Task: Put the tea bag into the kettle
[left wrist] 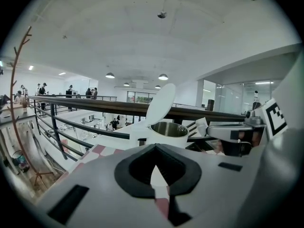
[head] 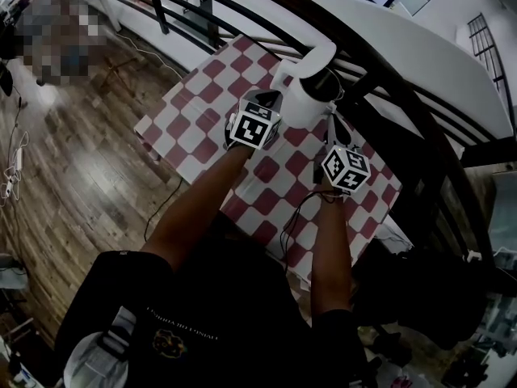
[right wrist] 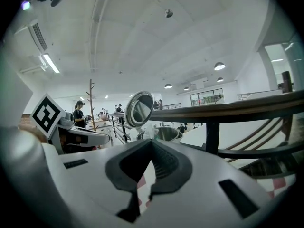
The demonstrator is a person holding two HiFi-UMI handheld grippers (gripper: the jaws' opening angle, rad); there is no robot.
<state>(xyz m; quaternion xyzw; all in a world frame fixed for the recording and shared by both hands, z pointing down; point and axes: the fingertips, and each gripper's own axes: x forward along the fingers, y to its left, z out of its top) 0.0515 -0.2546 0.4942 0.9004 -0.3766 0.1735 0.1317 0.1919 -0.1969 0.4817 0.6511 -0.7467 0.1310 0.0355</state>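
White plastic kettle, its round lid tipped open, stands on a red-and-white checked tabletop with both grippers close beside it.

In the head view the kettle sits upper centre, near the tabletop's far edge and beside a dark metal railing, its steel-lined mouth facing up. The right gripper, at the kettle's lower right in that view, is closed on a small white paper tea bag pinched at its tips. In the left gripper view the tea bag shows at mid right, just beside the kettle's rim and outside the mouth. The left gripper, at the kettle's left, has its jaws together.
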